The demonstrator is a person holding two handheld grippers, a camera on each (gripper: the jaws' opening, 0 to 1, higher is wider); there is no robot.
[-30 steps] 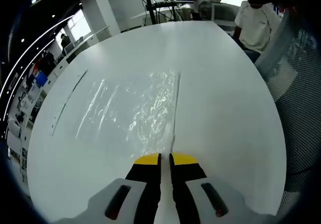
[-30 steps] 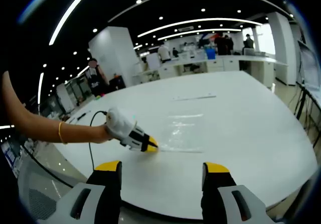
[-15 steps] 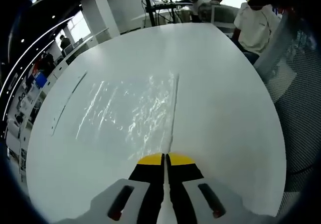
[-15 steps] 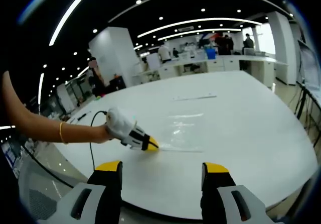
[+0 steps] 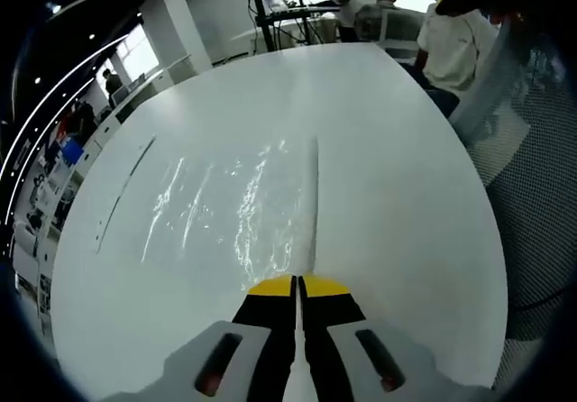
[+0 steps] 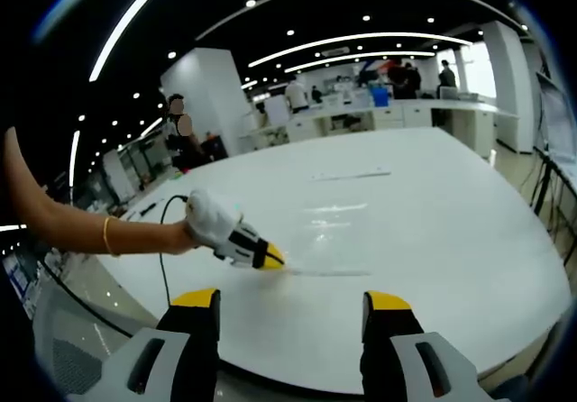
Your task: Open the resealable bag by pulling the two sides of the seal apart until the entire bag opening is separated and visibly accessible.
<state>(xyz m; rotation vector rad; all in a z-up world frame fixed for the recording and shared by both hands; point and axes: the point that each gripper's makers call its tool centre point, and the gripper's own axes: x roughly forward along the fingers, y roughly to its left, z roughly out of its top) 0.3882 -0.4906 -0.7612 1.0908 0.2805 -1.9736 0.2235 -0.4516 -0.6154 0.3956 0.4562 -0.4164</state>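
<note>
Gripping tool, left (image 5: pixel 297 282): jaws pressed together on clear plastic resealable bag's (image 5: pixel 239 208) seal edge at 6 o'clock
Right tool (image 6: pixel 293 305): jaws held wide, nothing between
Bag: lying on white round table (image 5: pixel 397 177)

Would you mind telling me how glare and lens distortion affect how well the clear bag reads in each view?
Left gripper view: ceiling-light glare streaks across the resealable bag, outlining its wrinkles; the fisheye bows the table edge. Right gripper view: the bag is faint against the white top, marked by small highlights, beside the left gripper.

I see the clear resealable bag (image 5: pixel 243 213) lying flat on the white table (image 5: pixel 397 150), its seal strip's near end at the table's edge.
</note>
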